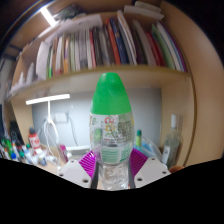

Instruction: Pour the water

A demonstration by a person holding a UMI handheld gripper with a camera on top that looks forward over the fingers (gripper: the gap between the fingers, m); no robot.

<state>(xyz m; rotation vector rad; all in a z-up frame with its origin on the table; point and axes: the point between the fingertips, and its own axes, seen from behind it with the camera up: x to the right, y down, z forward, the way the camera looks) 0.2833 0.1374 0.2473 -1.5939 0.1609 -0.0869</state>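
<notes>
— What was seen of the room?

— A wooden shelf [110, 72] was fixed high on the wall [150, 105], packed with upright and leaning books [105, 45]. A bright ceiling light [47, 14] was seen above the books. Under the shelf a pale wall was shown, and a cluttered desk [25, 150] was made out beyond the fingers, with small bottles and jars that could not be told apart.

— And the bottle?

— A clear bottle [110, 135] with a green top was held upright, in front of the wall. It was clamped by the gripper [112, 165], with the purple pads [88, 163] pressed against its lower sides. No surface could be seen under it.
</notes>
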